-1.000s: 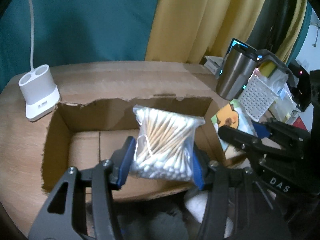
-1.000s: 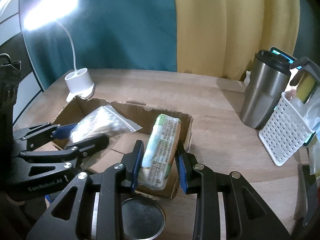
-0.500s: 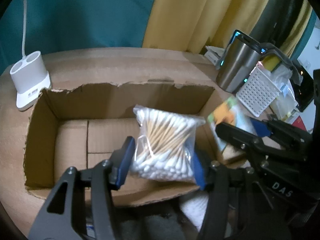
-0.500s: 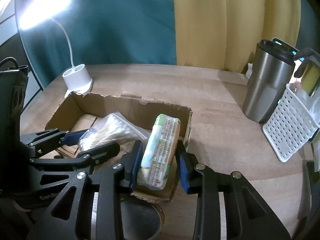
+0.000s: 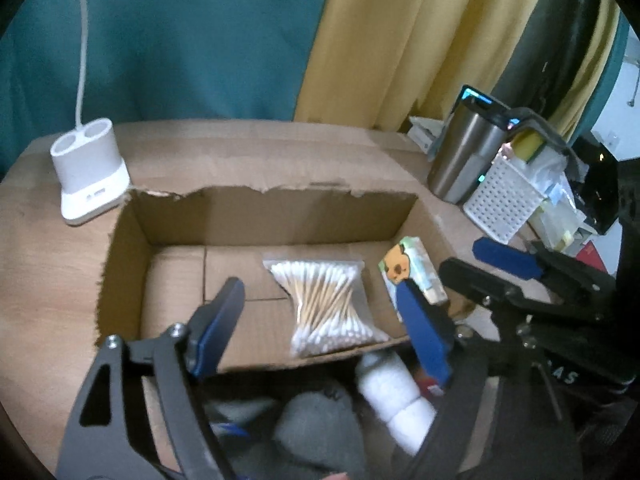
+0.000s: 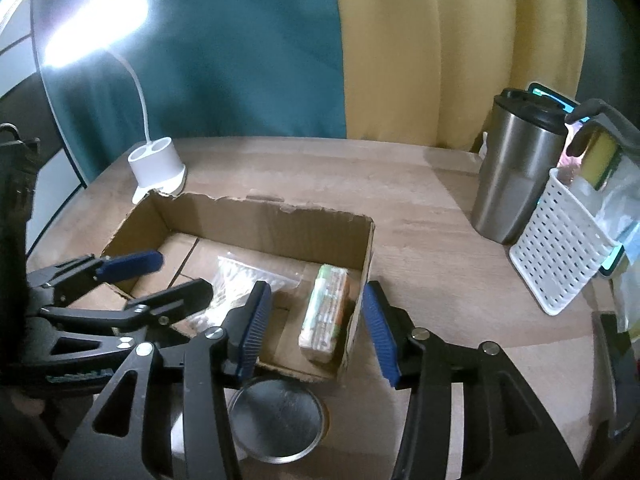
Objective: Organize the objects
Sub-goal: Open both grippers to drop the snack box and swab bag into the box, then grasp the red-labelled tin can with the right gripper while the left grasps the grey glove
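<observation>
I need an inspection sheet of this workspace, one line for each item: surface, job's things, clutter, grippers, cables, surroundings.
Surface: wooden table, lit by a lamp.
Job's things: torn cardboard box holds the cotton swab bag, lying flat, and the tissue pack at its right wall.
Clutter: steel tumbler, white perforated basket, round metal lid, white roll near the box.
Grippers: left gripper open, its jaws just opened, bag released; right gripper open, just opened, pads clear of the pack.
Cables: white lamp neck rising from lamp base.
Surroundings: teal and yellow curtains.
</observation>
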The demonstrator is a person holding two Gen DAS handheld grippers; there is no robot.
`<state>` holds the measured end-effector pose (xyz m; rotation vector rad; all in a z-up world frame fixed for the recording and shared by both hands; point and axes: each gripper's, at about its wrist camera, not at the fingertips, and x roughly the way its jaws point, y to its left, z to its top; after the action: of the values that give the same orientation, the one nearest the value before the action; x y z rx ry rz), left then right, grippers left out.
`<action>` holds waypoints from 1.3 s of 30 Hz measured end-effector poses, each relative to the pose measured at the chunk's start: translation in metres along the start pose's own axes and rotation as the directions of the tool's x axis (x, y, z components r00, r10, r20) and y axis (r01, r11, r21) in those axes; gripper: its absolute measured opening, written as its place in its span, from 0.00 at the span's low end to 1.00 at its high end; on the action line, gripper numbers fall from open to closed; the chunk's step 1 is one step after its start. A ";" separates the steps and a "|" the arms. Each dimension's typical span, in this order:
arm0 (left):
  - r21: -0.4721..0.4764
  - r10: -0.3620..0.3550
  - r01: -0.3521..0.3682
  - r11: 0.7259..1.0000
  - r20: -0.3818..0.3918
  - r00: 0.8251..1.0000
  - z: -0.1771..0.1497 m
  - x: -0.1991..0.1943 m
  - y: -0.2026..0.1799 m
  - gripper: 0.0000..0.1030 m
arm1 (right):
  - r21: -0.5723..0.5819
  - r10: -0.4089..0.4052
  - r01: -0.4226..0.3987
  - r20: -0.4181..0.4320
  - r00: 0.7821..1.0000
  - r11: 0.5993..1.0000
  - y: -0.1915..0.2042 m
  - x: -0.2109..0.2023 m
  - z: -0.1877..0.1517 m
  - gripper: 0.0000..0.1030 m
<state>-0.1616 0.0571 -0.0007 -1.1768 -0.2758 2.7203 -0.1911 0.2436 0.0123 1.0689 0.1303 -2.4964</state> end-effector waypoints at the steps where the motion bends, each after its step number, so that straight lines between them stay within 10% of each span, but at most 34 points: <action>1: 0.003 0.003 -0.003 1.000 0.010 1.000 -0.001 -0.005 0.000 0.78 | -0.001 0.000 0.000 0.002 1.000 1.000 0.001 -0.002 -0.001 0.49; 39: -0.021 0.068 -0.067 0.998 0.055 0.996 -0.059 -0.069 0.041 0.81 | 0.011 -0.050 0.050 0.012 0.999 0.999 0.020 -0.046 -0.042 0.66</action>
<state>-0.0751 0.0083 -0.0011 -1.1364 -0.2743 2.8178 -0.1263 0.2519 0.0173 1.0670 0.1417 -2.5506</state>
